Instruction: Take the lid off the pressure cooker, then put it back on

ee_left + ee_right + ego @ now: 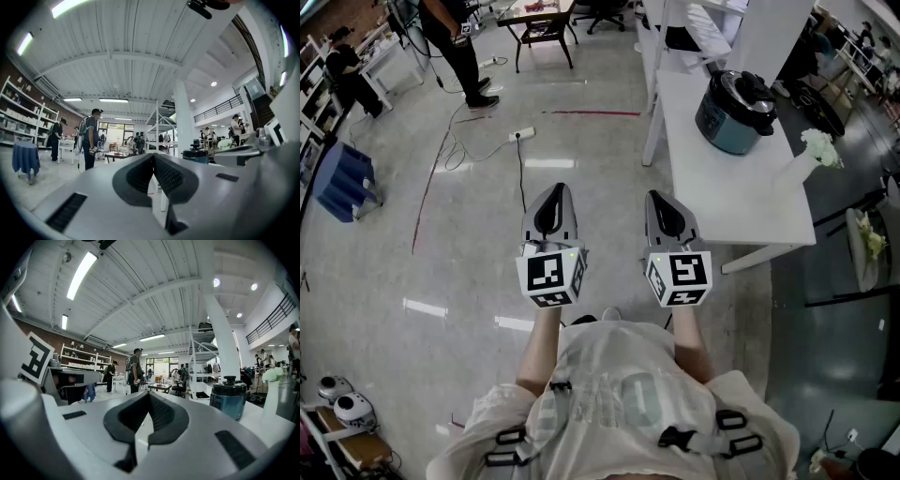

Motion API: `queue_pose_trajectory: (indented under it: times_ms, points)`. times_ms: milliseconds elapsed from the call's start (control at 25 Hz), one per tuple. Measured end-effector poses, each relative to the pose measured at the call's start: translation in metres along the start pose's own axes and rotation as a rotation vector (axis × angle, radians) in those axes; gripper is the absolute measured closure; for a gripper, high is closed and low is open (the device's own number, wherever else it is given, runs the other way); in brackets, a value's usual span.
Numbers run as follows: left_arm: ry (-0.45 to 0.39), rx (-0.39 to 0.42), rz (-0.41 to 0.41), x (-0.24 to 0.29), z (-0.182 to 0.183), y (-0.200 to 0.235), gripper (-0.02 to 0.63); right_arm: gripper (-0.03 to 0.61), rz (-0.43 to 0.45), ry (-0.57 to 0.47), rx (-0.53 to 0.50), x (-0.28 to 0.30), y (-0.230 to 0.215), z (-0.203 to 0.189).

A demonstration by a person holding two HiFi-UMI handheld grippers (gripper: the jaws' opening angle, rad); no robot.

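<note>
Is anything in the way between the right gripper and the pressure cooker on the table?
Nothing visible does. Only bare top of the white table lies between the shut right gripper and the black-lidded teal pressure cooker. The white vase of flowers stands to the side, off that path.

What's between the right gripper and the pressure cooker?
Only bare white table. In the head view, nothing stands between the right hand-held gripper and the cooker.

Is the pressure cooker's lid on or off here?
On. The black lid sits squarely atop the blue pressure cooker.
</note>
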State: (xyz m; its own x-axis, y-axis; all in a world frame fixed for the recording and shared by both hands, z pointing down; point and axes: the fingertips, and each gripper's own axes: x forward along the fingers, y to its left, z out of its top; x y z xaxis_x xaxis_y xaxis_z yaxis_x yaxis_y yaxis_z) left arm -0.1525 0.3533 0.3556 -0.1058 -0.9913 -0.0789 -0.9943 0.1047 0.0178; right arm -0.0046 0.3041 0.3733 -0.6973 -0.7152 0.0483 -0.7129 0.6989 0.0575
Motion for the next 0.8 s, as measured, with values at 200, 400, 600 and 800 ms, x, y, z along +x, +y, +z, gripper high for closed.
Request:
queue_pose_trajectory:
  times_ms: [200, 400, 600, 800]
  points:
    - [0.009, 0.025, -0.004, 0.002, -0.001, 0.006, 0.595, 0.571, 0.008, 0.010, 0.009, 0.008, 0.005, 0.000]
    - [0.017, 0.018, 0.008, -0.001, -0.006, 0.014, 0.595, 0.571, 0.023, 0.030, 0.008, 0.011, 0.011, -0.005]
    - [0.041, 0.013, 0.011, 0.003, -0.016, 0.017, 0.595, 0.571, 0.045, 0.013, 0.049, 0.014, 0.012, -0.008]
    - [0.051, 0.005, 0.014, 0.007, -0.022, 0.023, 0.595, 0.569, 0.038, 0.015, 0.065, 0.019, 0.007, -0.011]
